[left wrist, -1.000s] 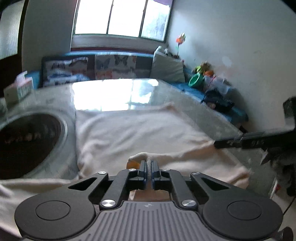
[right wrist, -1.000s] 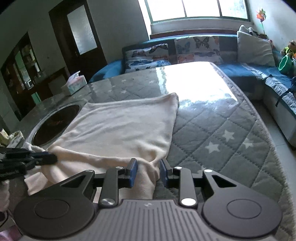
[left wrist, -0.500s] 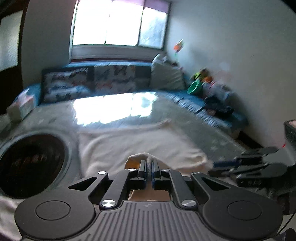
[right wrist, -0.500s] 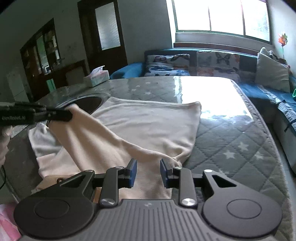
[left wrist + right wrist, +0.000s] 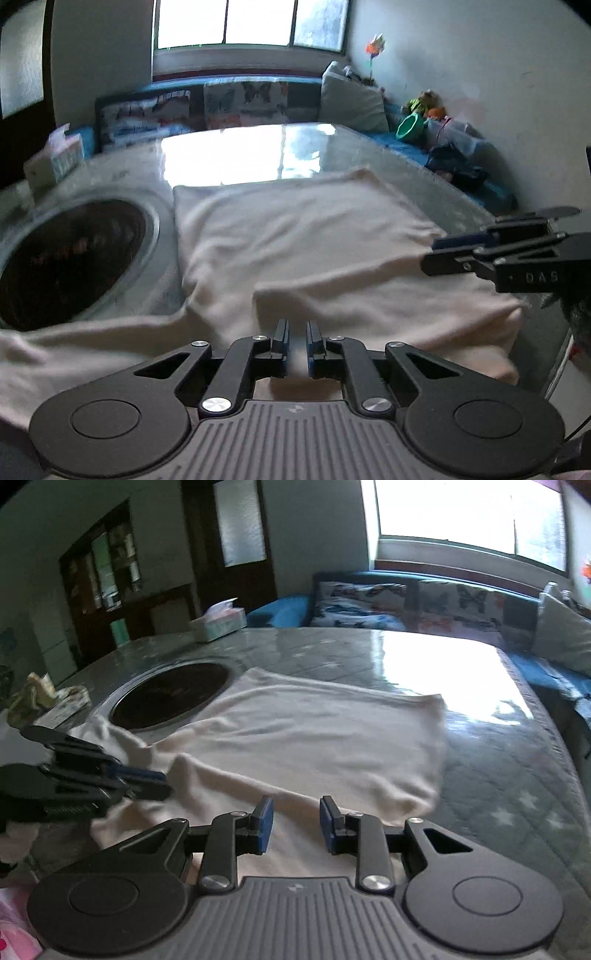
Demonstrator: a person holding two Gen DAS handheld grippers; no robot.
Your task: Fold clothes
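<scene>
Both hand-held grippers, left (image 5: 296,339) and right (image 5: 296,821), had let go: left nearly clenched on nothing, right released. The cloth (image 5: 317,734) lay on the desk (image 5: 498,746), its near edge folded over. Smoothing or a second fold probably came next. Half a second earlier both gripped the lifted edge.

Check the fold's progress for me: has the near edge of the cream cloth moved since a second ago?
Yes. The cream cloth edge now lies folded further up, toward the round dark inset.
</scene>
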